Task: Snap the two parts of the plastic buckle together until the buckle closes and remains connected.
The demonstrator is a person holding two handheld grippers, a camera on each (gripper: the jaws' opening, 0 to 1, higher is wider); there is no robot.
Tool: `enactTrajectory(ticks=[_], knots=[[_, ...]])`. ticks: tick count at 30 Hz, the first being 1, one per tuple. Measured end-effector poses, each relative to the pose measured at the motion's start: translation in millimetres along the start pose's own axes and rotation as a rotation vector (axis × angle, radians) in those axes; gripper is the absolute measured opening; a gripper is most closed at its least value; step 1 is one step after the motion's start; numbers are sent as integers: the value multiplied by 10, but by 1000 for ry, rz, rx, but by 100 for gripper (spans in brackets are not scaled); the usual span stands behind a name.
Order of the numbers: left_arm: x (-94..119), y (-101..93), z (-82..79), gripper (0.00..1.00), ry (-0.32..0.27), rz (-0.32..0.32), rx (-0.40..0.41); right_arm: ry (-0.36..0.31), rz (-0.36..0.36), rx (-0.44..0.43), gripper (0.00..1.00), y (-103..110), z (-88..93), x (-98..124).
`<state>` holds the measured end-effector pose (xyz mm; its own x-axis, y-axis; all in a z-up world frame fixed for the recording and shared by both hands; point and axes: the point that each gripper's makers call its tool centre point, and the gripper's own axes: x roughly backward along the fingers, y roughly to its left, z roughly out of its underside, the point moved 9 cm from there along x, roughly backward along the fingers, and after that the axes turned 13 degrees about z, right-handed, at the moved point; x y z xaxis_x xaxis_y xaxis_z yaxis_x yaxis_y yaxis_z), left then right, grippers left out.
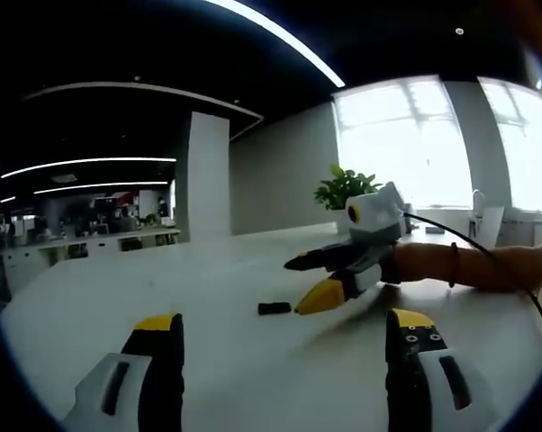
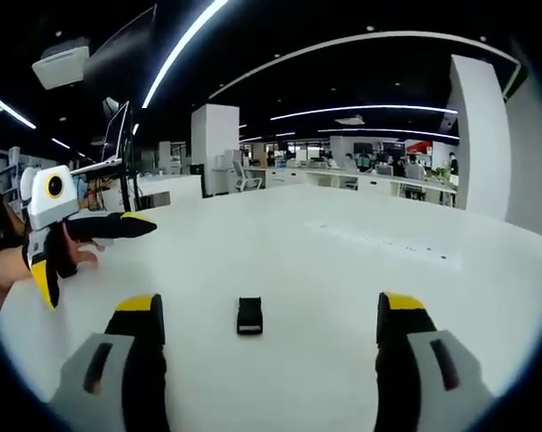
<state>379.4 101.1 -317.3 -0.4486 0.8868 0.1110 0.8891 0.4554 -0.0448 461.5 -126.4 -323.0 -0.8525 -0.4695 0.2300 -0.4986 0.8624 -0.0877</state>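
A small black plastic buckle piece (image 2: pixel 249 316) lies flat on the white table (image 2: pixel 343 270), just ahead of my right gripper (image 2: pixel 271 306) and between its open, empty jaws. I cannot tell whether it is one part or both. In the left gripper view the same buckle piece (image 1: pixel 274 309) lies mid-table beyond my left gripper (image 1: pixel 284 322), which is open and holds nothing. The right gripper (image 1: pixel 305 283) comes in from the right with its yellow-tipped jaws spread just beside the buckle. From the left, the left gripper (image 2: pixel 98 259) enters the right gripper view, held by a hand.
The white table (image 1: pixel 208 270) is wide and bare around the buckle. A person's forearm (image 1: pixel 469 265) and a black cable (image 1: pixel 514 279) trail behind the right gripper. A potted plant (image 1: pixel 343 187) stands at the far edge. Office desks and monitors (image 2: pixel 118 135) lie beyond.
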Motion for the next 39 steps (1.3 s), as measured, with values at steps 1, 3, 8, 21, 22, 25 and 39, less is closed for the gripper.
enactTrajectory(ticks=[1, 3, 8, 21, 22, 25, 39], knots=[[2, -1, 0, 94, 1, -2, -2, 2, 2, 1, 98, -13, 2, -8], [6, -4, 0, 94, 3, -4, -4, 6, 3, 3, 97, -29, 4, -16], [15, -3, -4, 94, 2, -7, -5, 1, 5, 3, 96, -41, -9, 11], [28, 5, -6, 94, 4, -18, -5, -20, 23, -10, 98, -19, -53, 175], [29, 5, -7, 94, 4, -19, -6, -18, 28, -8, 98, 0, -45, 204], [40, 7, -12, 94, 3, -24, -3, -21, 37, -5, 99, -5, -41, 234], [62, 1, -11, 94, 9, -29, -5, -38, 53, -37, 99, 48, -16, 380]])
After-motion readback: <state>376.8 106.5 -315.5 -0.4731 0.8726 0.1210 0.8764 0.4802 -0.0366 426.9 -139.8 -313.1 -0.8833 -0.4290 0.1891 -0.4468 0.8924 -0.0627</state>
